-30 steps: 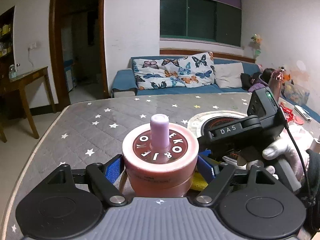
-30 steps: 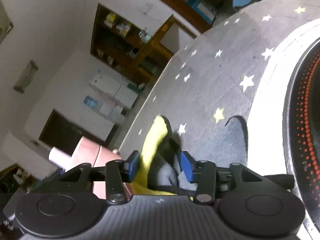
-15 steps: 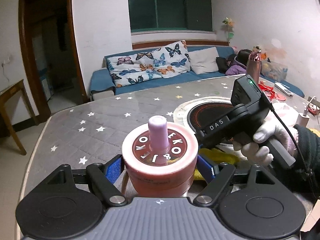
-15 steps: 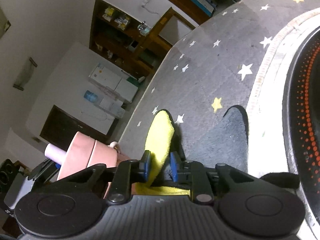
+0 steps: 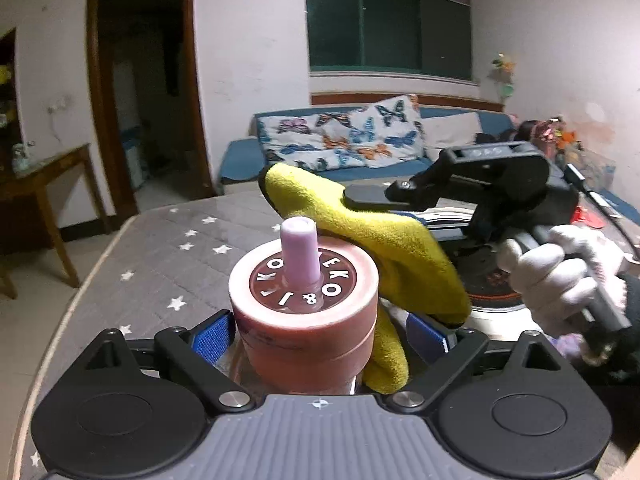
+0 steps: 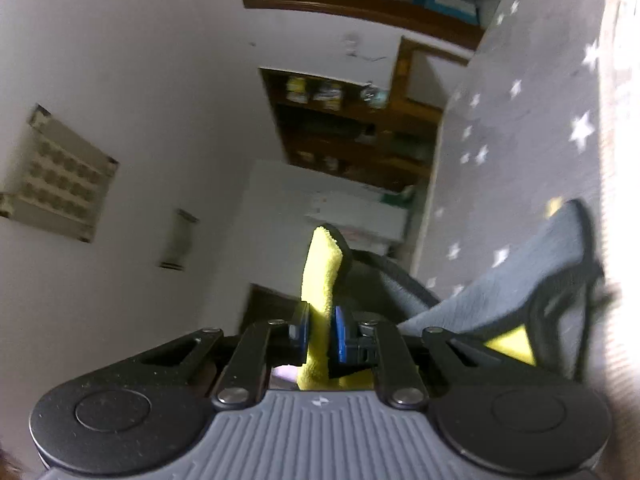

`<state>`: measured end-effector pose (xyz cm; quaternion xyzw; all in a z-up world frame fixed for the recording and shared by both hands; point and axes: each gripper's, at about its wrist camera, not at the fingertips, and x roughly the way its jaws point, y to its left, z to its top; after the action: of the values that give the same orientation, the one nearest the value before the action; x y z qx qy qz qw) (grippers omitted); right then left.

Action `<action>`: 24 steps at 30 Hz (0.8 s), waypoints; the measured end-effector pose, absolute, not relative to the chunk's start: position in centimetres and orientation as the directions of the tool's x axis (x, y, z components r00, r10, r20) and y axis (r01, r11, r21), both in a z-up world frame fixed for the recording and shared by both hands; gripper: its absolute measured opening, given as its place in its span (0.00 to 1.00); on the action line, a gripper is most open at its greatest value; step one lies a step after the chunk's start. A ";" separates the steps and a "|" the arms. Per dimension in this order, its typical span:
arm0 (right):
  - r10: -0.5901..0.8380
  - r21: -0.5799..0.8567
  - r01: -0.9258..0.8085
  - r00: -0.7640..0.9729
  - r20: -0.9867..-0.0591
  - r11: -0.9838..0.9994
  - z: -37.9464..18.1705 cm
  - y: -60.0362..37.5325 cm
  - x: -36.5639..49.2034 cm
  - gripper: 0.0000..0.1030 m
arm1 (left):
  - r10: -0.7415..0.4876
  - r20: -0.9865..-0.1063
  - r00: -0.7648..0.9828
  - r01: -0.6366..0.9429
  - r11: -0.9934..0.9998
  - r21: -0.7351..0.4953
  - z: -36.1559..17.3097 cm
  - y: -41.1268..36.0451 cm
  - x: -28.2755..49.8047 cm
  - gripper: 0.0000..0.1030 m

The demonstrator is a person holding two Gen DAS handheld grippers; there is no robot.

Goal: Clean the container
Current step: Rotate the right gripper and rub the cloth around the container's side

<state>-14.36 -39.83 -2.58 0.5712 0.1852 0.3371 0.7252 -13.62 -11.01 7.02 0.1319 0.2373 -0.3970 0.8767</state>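
- Star-printed grey table cover (image 5: 168,248) filled the foreground, sofa (image 5: 240,156) behind.
- Nearest, the left gripper (image 5: 316,336) clamped the pink lidded container (image 5: 304,316), upright.
- At 2 o'clock, the right gripper (image 6: 318,334) pinched a yellow cloth (image 5: 372,240) draped against the lid's right side.
- By my judgement wiping was underway; how much was done or remained couldn't be told.

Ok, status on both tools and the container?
Left tool shut on pink container. Right tool shut on yellow cloth, draped against lid. Nothing in the way.
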 end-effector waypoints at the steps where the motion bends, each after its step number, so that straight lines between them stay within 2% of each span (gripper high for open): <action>1: 0.707 0.954 -0.277 0.696 0.121 0.110 -2.8 -39.6 -14.2 0.13 | -0.630 -0.519 0.577 0.755 0.654 0.046 6.9 -11.0 -13.7 0.91; 8: 0.714 0.975 -0.220 0.687 0.131 0.034 -5.3 -39.2 -11.9 0.12 | -0.606 -0.509 0.611 0.731 0.679 0.070 6.4 -11.2 -14.1 0.79; 15: 0.707 0.985 -0.174 0.698 0.112 0.015 -7.2 -39.2 -10.6 0.12 | -0.594 -0.504 0.626 0.722 0.687 0.087 6.6 -11.3 -13.6 0.78; 24: 0.702 0.971 -0.105 0.708 -0.079 0.216 -6.4 -39.0 -11.7 0.12 | -0.607 -0.519 0.602 0.746 0.659 0.095 6.8 -10.9 -13.3 0.78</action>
<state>-11.73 -38.98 -6.35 0.5625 0.2652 0.2751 0.7332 -13.31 -10.87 6.84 0.1530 0.2276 -0.3834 0.8819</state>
